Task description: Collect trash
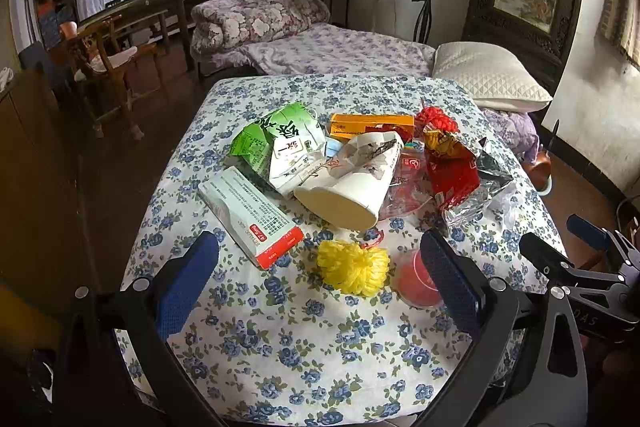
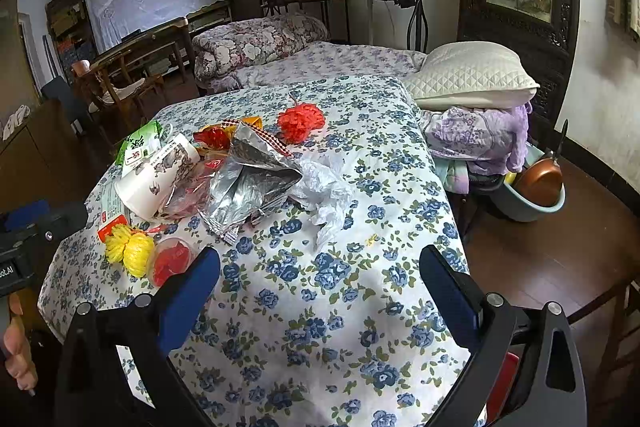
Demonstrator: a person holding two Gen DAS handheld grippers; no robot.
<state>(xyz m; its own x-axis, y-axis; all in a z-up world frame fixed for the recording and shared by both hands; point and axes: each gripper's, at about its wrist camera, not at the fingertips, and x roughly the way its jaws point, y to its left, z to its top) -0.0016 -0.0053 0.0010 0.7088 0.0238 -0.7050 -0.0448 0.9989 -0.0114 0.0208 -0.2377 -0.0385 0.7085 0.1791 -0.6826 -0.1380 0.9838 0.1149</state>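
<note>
Trash lies heaped on a table with a blue-flowered cloth (image 1: 280, 339) (image 2: 340, 307): a toppled white paper cup (image 1: 352, 183) (image 2: 156, 175), a green carton (image 1: 280, 143), a white and red box (image 1: 250, 215), a yellow net ball (image 1: 354, 267) (image 2: 130, 251), a small red plastic cup (image 1: 414, 285) (image 2: 170, 263), a red net ball (image 2: 300, 121), a foil bag (image 2: 248, 179) and crumpled white plastic (image 2: 326, 187). My left gripper (image 1: 320, 275) hangs open just before the yellow ball. My right gripper (image 2: 320, 287) is open over bare cloth, right of the heap.
A bed with a floral quilt (image 1: 256, 19) and a white pillow (image 2: 468, 75) lies behind the table. Wooden chairs (image 1: 104, 55) stand to the left. A basin holding a brown pan (image 2: 536, 187) sits on the floor at the right. A hand (image 2: 18, 355) shows at the lower left.
</note>
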